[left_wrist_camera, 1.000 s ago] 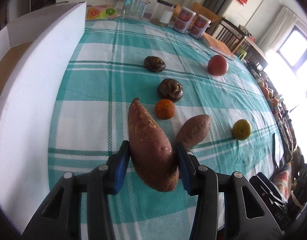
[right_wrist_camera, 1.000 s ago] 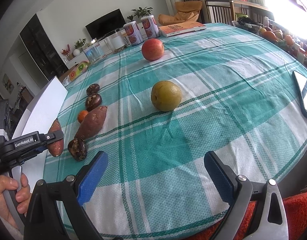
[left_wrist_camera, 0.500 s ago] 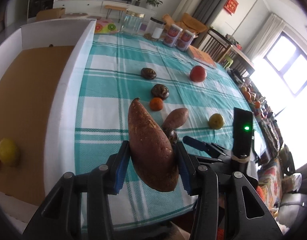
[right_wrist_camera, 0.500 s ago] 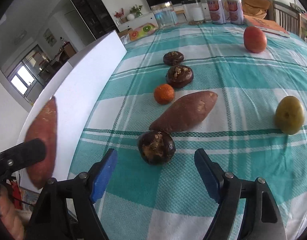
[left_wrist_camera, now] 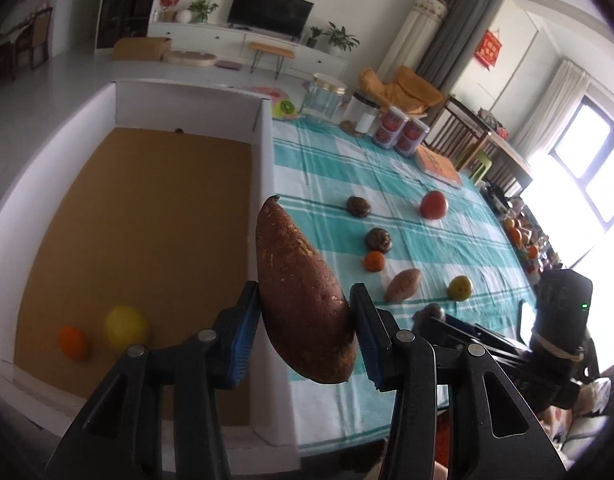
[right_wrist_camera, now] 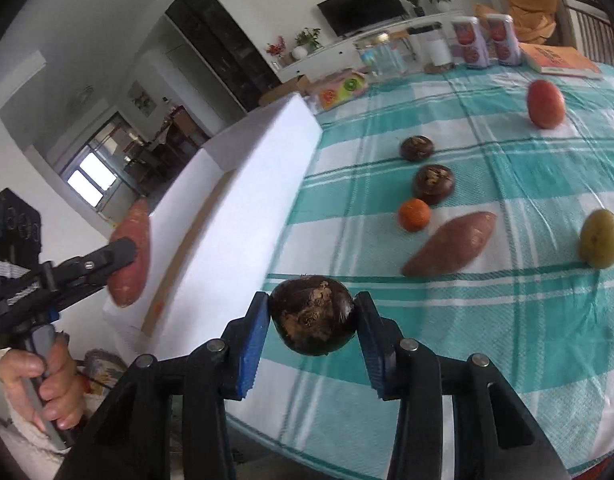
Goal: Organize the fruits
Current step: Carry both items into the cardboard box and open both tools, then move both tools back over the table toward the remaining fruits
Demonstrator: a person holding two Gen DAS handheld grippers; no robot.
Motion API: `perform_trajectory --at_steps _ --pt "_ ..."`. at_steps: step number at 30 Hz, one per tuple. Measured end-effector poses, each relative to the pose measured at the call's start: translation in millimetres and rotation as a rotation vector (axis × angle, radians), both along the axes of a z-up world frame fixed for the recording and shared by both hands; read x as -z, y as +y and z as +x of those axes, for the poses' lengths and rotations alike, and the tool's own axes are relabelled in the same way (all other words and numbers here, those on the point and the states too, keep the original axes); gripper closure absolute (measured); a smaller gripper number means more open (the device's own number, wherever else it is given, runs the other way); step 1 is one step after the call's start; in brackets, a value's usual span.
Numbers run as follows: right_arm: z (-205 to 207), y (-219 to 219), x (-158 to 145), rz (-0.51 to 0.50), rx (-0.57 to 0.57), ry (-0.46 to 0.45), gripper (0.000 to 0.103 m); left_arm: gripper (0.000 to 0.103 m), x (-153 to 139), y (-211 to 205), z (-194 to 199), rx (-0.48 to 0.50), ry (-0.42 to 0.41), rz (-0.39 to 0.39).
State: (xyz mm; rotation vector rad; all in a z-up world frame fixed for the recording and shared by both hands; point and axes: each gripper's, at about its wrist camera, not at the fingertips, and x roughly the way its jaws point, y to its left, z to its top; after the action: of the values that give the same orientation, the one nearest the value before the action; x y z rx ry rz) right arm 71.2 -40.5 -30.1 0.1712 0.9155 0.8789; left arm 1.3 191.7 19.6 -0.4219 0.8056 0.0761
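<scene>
1. Since a second ago the right claw (right_wrist_camera: pixel 313 320) has gone from wide open over the cloth to clamped on a dark round fruit (right_wrist_camera: pixel 311 314), and the left claw (left_wrist_camera: pixel 303 320), with its sweet potato (left_wrist_camera: pixel 301 300), has swung from above the counter (left_wrist_camera: pixel 427 184) to the box (left_wrist_camera: pixel 263 168) wall.
2. The left claw grips the sweet potato across its thick lower half, tip pointing up, so the long body hangs balanced while it crosses the wall.
3. The right claw pinches the dark fruit at its widest girth, lifted clear of the cloth just beside the box.
4. Inside the box, an orange (left_wrist_camera: pixel 73 343) and a yellow fruit (left_wrist_camera: pixel 125 326) sit together at the near end, so I judge it the collecting place.
5. Well out from the box, a second sweet potato (right_wrist_camera: pixel 451 244), a small orange (right_wrist_camera: pixel 414 215), two dark fruits, a red one (right_wrist_camera: pixel 545 103) and a greenish one (right_wrist_camera: pixel 600 238) are spread apart, easy to pick singly.
</scene>
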Motion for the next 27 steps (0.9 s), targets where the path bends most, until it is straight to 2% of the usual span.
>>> perform_trajectory --at_steps 3,8,11,14,16,18,19,22,24,26,27 --pt "-15 53 -19 0.024 -0.144 -0.024 0.059 0.056 12 34 -13 -0.107 0.044 0.029" --pt "-39 140 -4 -0.059 -0.327 -0.047 0.059 0.056 35 79 -38 -0.263 0.115 0.062" --pt "-46 173 9 -0.097 -0.375 -0.053 0.059 0.055 45 93 -47 -0.321 0.150 0.082" --pt "-47 185 11 -0.123 -0.364 -0.088 0.059 0.056 53 99 -49 -0.360 0.172 0.090" --pt "-43 179 7 -0.122 -0.332 -0.106 0.053 0.048 52 97 -47 -0.373 0.160 0.107" --pt "-38 160 1 -0.104 -0.289 -0.126 0.034 0.018 45 91 -42 -0.376 0.136 0.131" --pt "-36 148 -3 -0.101 -0.260 -0.138 0.032 0.014 40 86 -40 -0.373 0.112 0.140" --pt "-26 102 -10 -0.125 -0.170 -0.169 0.029 0.013 27 67 -29 -0.314 0.049 0.152" --pt "-22 66 -15 -0.188 -0.102 -0.185 0.024 0.012 19 48 -18 -0.251 0.012 0.139" --pt "-15 30 -19 -0.328 -0.049 -0.214 0.023 0.011 13 24 -9 -0.167 -0.016 0.110" --pt "-12 13 -25 -0.443 -0.017 -0.243 0.022 0.011 11 9 -2 -0.118 -0.028 0.099"
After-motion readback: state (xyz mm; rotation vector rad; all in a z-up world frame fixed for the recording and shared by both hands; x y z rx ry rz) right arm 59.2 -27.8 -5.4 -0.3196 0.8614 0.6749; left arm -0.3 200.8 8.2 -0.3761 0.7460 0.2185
